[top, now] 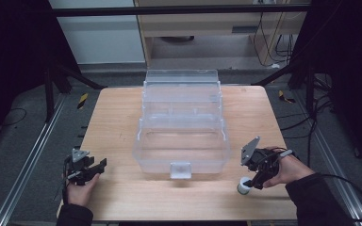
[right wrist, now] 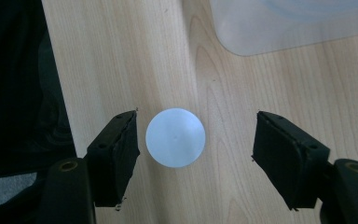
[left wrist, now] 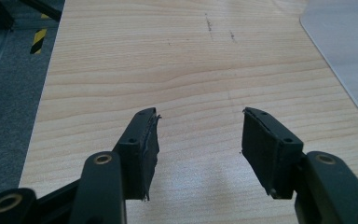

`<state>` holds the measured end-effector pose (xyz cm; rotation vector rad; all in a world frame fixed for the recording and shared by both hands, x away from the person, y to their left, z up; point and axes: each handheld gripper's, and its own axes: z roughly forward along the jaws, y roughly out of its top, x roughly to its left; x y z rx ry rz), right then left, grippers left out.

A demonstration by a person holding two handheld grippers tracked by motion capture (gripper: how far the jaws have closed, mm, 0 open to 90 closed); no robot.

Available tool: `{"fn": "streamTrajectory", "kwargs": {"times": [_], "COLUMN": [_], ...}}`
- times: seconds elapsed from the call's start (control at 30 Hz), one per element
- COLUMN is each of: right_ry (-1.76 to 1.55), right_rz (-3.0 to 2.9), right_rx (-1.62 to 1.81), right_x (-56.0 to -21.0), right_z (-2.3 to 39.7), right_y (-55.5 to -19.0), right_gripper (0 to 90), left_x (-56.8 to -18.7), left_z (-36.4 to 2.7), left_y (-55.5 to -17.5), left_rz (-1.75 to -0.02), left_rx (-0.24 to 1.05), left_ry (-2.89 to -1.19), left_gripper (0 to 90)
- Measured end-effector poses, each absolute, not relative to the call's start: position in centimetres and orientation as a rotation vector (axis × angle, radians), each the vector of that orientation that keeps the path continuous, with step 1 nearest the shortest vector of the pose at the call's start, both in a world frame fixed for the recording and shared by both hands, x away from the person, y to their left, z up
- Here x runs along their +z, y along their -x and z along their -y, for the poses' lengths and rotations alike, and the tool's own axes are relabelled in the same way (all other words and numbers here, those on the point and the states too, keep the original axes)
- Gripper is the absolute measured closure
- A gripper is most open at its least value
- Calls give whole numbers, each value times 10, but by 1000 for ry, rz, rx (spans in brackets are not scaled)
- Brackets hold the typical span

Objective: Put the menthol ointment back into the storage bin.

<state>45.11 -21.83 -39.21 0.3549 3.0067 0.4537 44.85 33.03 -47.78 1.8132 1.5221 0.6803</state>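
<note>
Jaws above bare wooden table (left wrist: pixel 177 60)

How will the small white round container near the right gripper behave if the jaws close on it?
The small white container looks smooth, so it may slip in the right gripper unless centred; it now sits nearer one jaw. It seems short and stands upright on the table, so tipping seems unlikely. It is probably light.
</note>
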Motion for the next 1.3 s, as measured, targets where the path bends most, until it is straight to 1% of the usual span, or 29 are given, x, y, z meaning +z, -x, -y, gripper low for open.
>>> {"fn": "streamTrajectory", "kwargs": {"times": [0.23, 0.4, 0.67, 0.77, 1.07, 1.3], "right_ry": [-313, -277, -225, -228, -218, -218], "right_rz": [-3030, -3058, -3067, -3068, -3089, -3102], "right_rx": [424, 391, 312, 302, 260, 239], "right_x": [-398, -404, -414, -416, -427, -430], "right_z": [217, 214, 208, 208, 205, 204], "right_y": [-449, -448, -449, -449, -449, -450], "right_gripper": [327, 370, 395, 419, 440, 483], "left_x": [-478, -478, -478, -478, -478, -478], "left_z": [-330, -330, -330, -330, -330, -330], "left_y": [-449, -449, -448, -449, -449, -448], "left_rz": [-1521, -1522, -1521, -1522, -1521, -1522], "left_rx": [682, 686, 689, 689, 691, 693], "left_ry": [-1814, -1815, -1815, -1816, -1817, -1815], "left_gripper": [452, 449, 448, 446, 443, 443]}}
